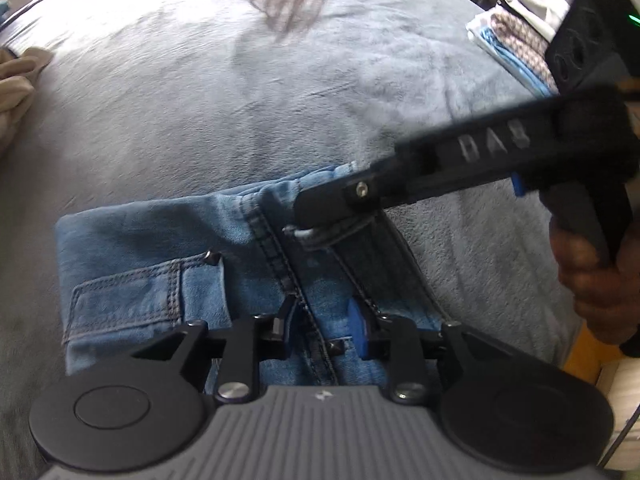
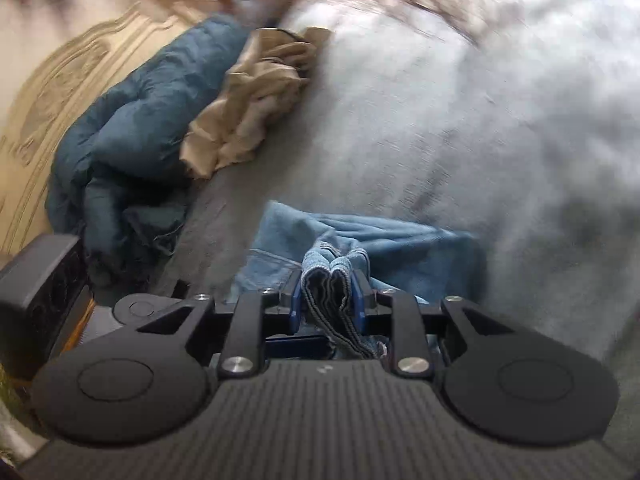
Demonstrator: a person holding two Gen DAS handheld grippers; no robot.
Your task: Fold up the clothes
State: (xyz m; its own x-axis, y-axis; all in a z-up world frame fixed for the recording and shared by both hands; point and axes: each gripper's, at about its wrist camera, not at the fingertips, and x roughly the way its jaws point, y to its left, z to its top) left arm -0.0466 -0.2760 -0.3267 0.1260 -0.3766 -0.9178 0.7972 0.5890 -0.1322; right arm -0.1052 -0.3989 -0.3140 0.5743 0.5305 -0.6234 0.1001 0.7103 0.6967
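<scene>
While the jeans lie folded across the lower middle of the left wrist view, on a grey blanket that fills most of the frame, a beige cloth sits crumpled at the far left edge. Left gripper is at bottom centre, pointing down at the denim w/ its jaws a bit apart; the thick seam runs btwn them, but the pads don't press on it, so nothing is pinched. Right of centre, the right gripper reaches in from the right edge, tip on the upper edge of the jeans; a hand grips its handle at lower right. Upper right corner: a stack of folded clothes on the blanket, well apart from the jeans.

Right wrist view, left to right: a patterned carpet at far left, then a dark blue garment bunched up, w/ the beige cloth touching its right side. Bottom centre, the right gripper is closed on a doubled fold of the jeans, hem bulging up btwn the blue pads. Rest of the denim lies just beyond the tip. Blanket covers the right half, blurred.
</scene>
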